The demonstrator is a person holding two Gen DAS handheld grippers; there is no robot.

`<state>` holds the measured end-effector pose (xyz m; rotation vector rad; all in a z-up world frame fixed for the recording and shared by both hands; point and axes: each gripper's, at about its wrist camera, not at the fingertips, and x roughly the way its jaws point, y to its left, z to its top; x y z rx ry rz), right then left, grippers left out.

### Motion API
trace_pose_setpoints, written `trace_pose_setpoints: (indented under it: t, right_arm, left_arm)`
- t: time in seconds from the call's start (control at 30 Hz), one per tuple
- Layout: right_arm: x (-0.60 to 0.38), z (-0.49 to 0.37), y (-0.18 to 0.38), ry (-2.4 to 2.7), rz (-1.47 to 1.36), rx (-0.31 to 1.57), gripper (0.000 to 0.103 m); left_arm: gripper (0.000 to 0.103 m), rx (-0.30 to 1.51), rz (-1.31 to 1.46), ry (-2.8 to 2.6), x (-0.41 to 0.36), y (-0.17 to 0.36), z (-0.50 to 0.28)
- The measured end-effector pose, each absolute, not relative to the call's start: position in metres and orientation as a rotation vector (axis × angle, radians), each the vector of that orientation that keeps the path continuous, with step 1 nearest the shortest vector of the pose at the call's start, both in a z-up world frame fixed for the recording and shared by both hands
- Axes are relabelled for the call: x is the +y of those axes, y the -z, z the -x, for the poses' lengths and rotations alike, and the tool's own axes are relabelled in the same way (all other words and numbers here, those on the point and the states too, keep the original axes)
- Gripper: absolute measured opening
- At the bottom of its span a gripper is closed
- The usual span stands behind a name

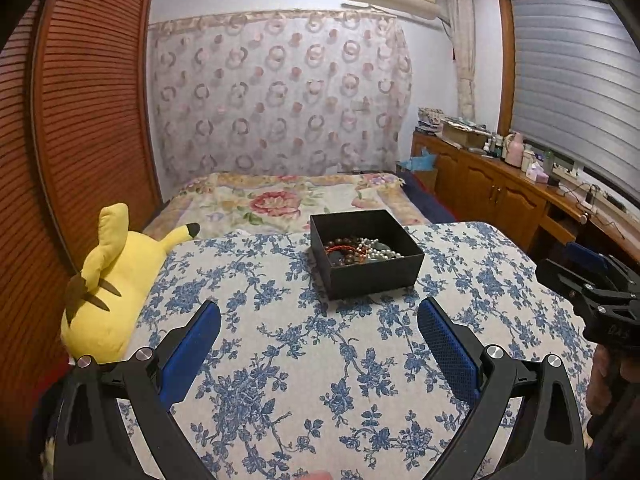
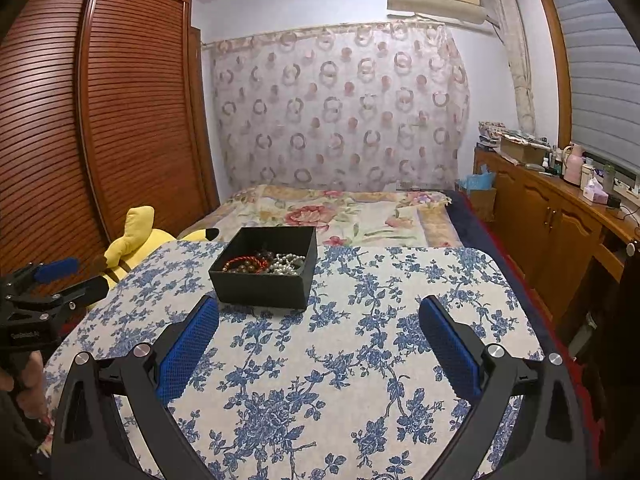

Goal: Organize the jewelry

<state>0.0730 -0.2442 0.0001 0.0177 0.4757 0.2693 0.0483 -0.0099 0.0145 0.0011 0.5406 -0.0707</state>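
Open tongs (image 1: 319, 316) before jewelry box (image 1: 367, 254)

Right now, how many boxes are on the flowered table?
1: a black box of beaded jewelry toward the table's far edge, ahead of both grippers; none seems hidden.

One black box (image 1: 366, 254) of tangled beaded jewelry (image 1: 362, 251) sits on the table (image 1: 320, 360); one yellow plush toy (image 1: 108, 280) lies left of the box.
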Motion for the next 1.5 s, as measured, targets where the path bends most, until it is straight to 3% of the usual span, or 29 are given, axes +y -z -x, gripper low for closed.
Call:
trace_pose_setpoints:
  t: [1.5]
  right_arm:
    - [-0.2452, -0.0723, 0.0013, -0.266, -0.018, 0.476, 0.101]
  left_arm:
    - [0.095, 0.522, -0.005, 0.072, -0.0155, -0.0178, -0.0415]
